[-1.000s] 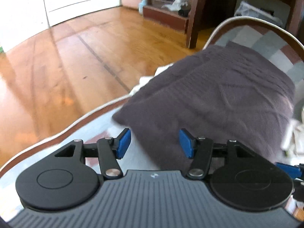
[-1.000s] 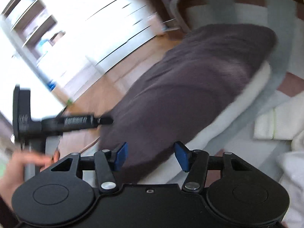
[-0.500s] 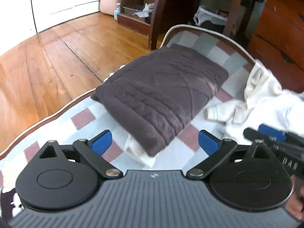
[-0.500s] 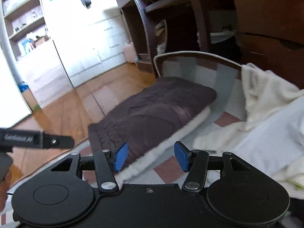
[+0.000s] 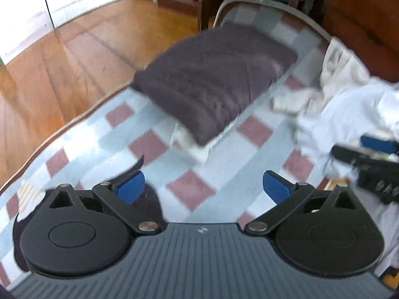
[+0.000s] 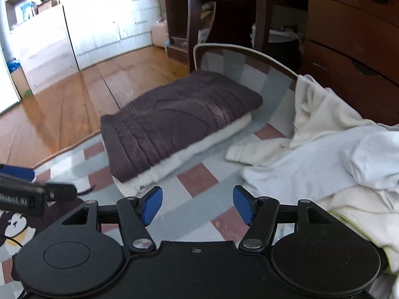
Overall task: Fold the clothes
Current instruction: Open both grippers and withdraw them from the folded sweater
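A folded dark brown knit sweater (image 5: pixel 214 82) (image 6: pixel 174 122) lies on top of a folded white garment (image 5: pixel 189 144) (image 6: pixel 199 149), on a checked blanket (image 5: pixel 149 147) (image 6: pixel 199 179). My left gripper (image 5: pixel 203 189) hovers over the blanket, short of the stack. Its jaws are opening wide and hold nothing. My right gripper (image 6: pixel 197 203) hangs beside it over the blanket, its jaws also opening on nothing. Each gripper shows at the edge of the other's view: the right gripper (image 5: pixel 369 154) and the left gripper (image 6: pixel 25 186).
A loose pile of white and cream clothes (image 6: pixel 336 149) (image 5: pixel 349 109) lies to the right of the stack. A dark garment with a penguin print (image 6: pixel 15 224) lies at the near left. Wooden floor (image 6: pixel 74 99) lies beyond the blanket's left edge, and dark wooden furniture (image 6: pixel 349 37) stands behind.
Both grippers have pulled back and up from the dark sweater, which now lies farther off. The left jaws spread from half open to wide. The right jaws widened a little.
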Available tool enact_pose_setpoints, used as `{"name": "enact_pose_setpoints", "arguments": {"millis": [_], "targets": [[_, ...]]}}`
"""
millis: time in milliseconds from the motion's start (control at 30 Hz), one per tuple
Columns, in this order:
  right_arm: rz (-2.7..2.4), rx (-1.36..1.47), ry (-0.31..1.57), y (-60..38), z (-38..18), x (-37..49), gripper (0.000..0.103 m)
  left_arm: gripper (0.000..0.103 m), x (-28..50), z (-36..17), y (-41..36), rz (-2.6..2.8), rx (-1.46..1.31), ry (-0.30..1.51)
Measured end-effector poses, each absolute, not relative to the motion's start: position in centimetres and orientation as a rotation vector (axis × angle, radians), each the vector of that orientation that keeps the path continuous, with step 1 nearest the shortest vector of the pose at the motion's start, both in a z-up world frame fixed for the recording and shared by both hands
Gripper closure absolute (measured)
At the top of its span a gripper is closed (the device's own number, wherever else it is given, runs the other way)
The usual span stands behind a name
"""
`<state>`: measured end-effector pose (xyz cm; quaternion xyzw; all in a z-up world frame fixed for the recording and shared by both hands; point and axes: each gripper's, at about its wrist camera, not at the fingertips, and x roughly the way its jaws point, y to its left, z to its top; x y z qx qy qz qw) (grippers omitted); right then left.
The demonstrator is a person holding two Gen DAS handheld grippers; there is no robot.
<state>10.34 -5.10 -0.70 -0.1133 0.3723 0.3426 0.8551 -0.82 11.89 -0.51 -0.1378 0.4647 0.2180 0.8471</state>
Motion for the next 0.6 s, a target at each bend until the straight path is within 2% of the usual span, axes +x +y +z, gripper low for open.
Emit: {"name": "enact_pose_setpoints", "arguments": {"millis": [100,267,600], "targets": [[0.702,-0.266,0.785,-5.1,-0.6,10.0,0.025,0.000,-0.8,-1.2,11.4,0.469,-0.271,1.014],[0.667,-0.295,0.793,-4.9,-0.5,9.6,0.020,0.000,-1.1,-1.4,10.9,0.467,-0.255,1.018],[0.641,-0.317,0.819,-5.0,-0.9,9.3,0.018,0.000,-1.3,-1.4,10.1,0.458,-0.251,0.983]]}}
